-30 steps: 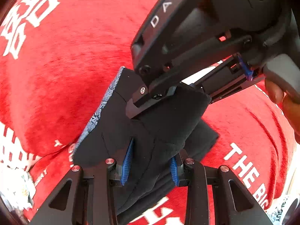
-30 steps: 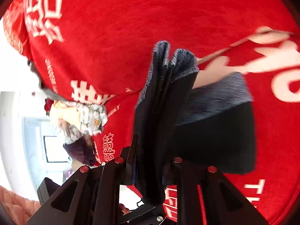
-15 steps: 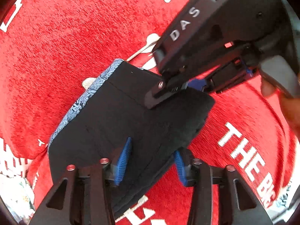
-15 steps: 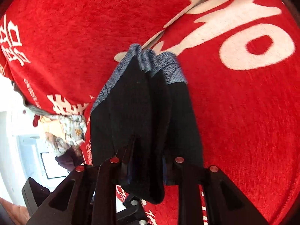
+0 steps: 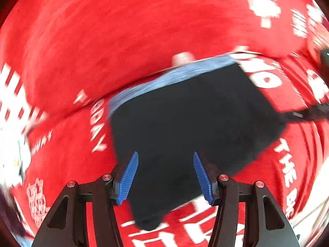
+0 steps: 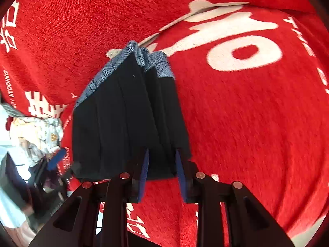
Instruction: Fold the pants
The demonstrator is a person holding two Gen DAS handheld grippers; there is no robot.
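Left wrist: left gripper (image 5: 165,174) spread above pants (image 5: 191,127).

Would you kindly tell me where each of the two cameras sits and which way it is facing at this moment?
Left wrist: on the left hand-held gripper, looking down its open blue-padded fingers at the folded black pants on the red blanket; heavily blurred.
Right wrist: on the right hand-held gripper, looking along its fingers at the pants, whose near edge sits between the pads; whether they clamp it is unclear.
Shared: the pants with their blue-grey waistband and the blanket's white "10" print.
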